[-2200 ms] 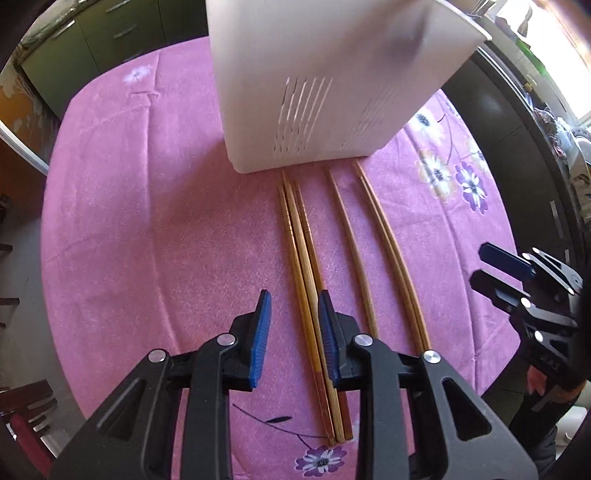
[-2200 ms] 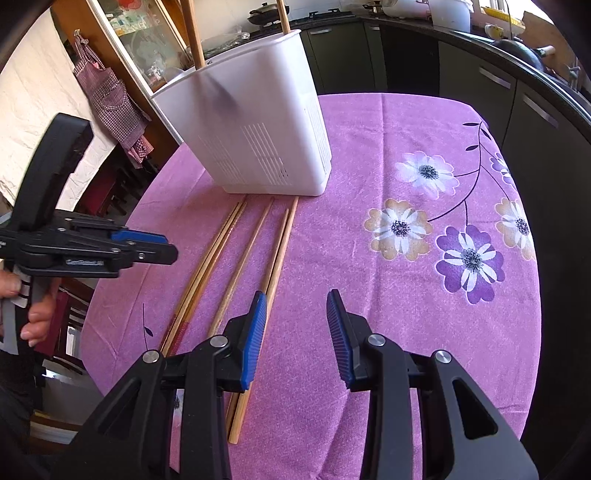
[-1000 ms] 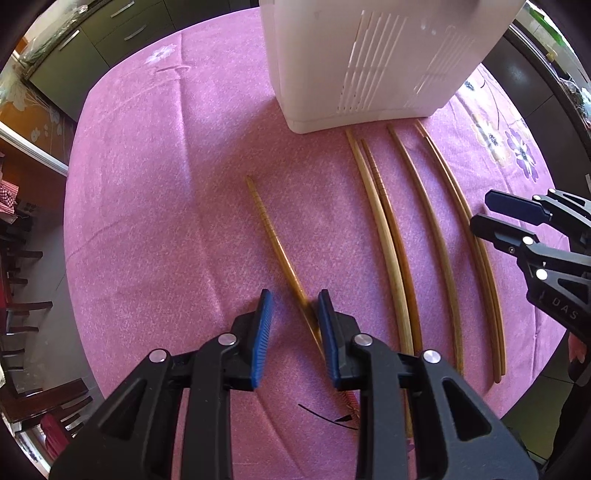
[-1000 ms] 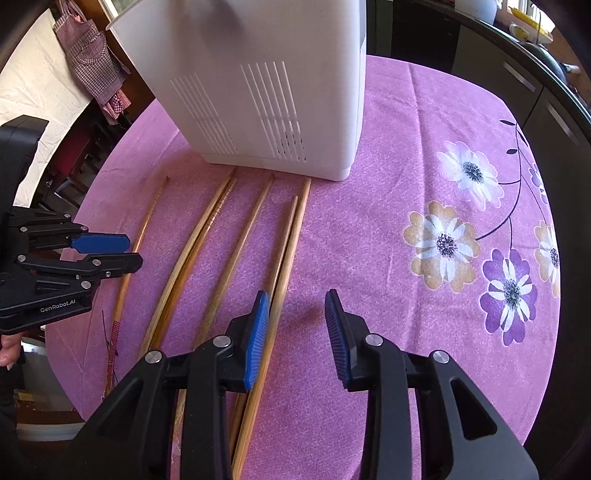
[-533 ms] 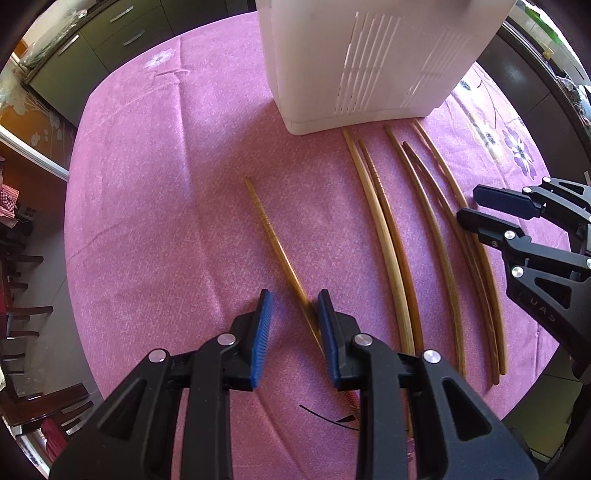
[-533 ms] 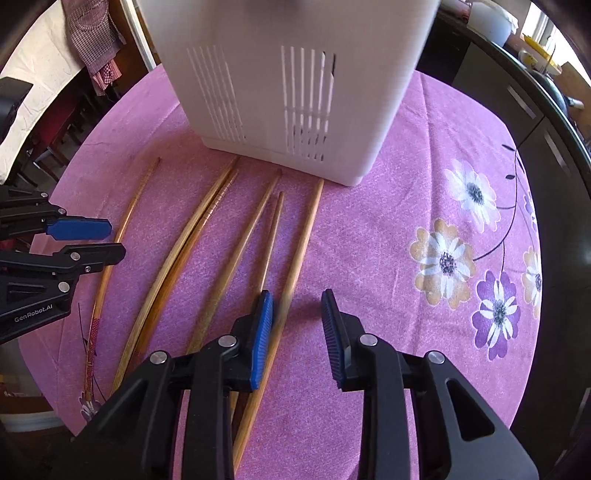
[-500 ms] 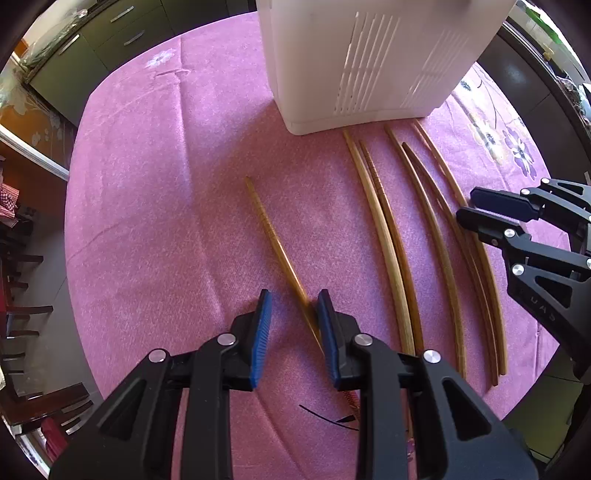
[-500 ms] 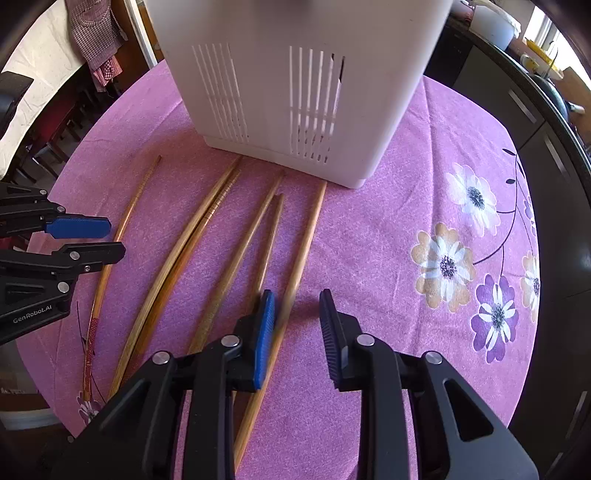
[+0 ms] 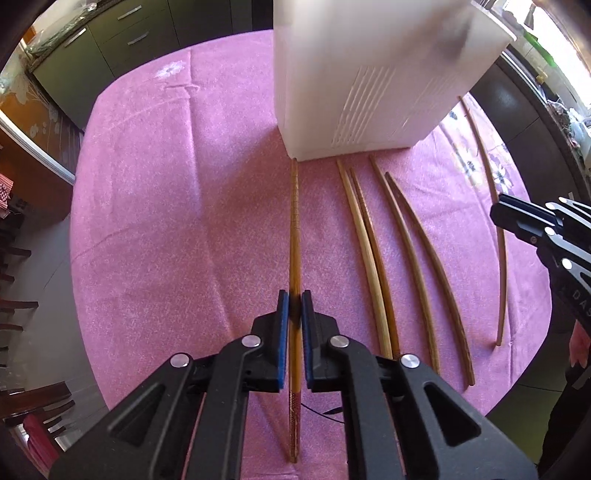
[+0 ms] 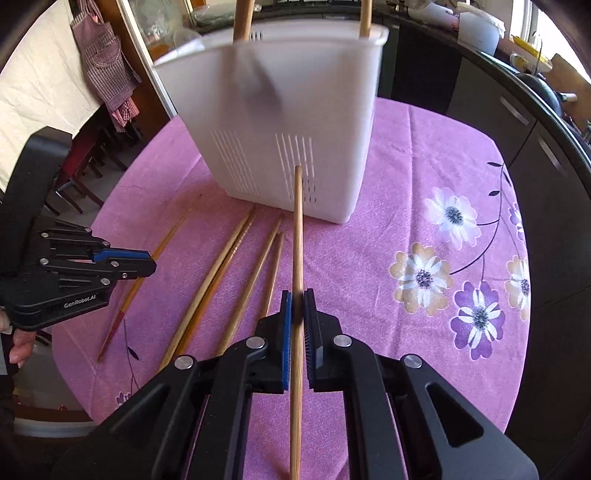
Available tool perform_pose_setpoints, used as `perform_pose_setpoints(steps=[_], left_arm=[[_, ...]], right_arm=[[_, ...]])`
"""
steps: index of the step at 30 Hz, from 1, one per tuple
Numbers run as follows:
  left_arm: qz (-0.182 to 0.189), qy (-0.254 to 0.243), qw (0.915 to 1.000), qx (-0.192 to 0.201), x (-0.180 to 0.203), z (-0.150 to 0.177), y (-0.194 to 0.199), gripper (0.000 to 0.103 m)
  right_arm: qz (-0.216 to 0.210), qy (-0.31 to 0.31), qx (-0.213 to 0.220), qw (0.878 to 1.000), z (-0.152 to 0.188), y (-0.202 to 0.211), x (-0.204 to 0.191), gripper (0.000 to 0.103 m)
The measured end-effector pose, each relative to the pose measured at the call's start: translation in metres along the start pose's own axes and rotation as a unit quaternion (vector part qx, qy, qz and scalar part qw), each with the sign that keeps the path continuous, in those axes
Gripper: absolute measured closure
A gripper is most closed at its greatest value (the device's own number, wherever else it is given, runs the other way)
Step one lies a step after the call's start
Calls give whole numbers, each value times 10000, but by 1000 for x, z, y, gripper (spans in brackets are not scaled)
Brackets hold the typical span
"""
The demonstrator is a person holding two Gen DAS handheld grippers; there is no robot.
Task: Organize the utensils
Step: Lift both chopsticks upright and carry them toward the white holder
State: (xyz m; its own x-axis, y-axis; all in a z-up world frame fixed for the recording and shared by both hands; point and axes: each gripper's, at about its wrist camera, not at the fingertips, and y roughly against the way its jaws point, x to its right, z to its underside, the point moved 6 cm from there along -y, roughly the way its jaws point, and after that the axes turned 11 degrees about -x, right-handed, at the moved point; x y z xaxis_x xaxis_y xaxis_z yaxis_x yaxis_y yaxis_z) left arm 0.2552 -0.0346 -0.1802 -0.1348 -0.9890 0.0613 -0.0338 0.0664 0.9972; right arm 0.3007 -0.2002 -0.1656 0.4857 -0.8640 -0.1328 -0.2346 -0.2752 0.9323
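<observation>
1. Bamboo chopstick, dark amber w/ red-patterned butt end (image 9: pixel 294 236), sits clamped between the blue pads of the left gripper (image 9: pixel 294 301); jaws closed on it roughly mid-shaft. Tip points at the base of the tall white slotted plastic utensil holder (image 9: pixel 369 74). Cannot tell whether the stick is off the cloth yet.
2. Right gripper (image 10: pixel 297 304) is clenched on a pale plain wooden chopstick (image 10: pixel 297 229). In the right wrist view its tip sits in front of the holder's slotted wall, so the stick appears raised off the table.
3. Both grips are near mid-length, prob. for balance: a long thin stick held near one end would droop or swivel in the pads.
4. Four loose chopsticks (image 9: pixel 402 258) lie side by side on the pink floral tablecloth (image 9: pixel 166 221), between the two grippers, thin ends toward the holder.
5. Two wooden sticks (image 10: pixel 243 18) already stand inside the holder, poking above the rim.
6. Judgement: task approx. early-to-mid; two stowed, two in hand, four left.
7. Next move calls for tilting each stick upright to clear the tall rim. Risk: stick rotates in the pads, or knocks the light holder.
</observation>
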Motion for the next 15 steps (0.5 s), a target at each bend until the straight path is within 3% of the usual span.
perform_pose_setpoints(steps=[6,15], left_arm=[[28,-47,9981,611,-4,14,54,96],[-2,-311,9929,1152,17,46,103,96]], right_arm=[[-83,-2,735,9973,18,66,9,96],[-141,52,1115,9937,61,105,5,96]])
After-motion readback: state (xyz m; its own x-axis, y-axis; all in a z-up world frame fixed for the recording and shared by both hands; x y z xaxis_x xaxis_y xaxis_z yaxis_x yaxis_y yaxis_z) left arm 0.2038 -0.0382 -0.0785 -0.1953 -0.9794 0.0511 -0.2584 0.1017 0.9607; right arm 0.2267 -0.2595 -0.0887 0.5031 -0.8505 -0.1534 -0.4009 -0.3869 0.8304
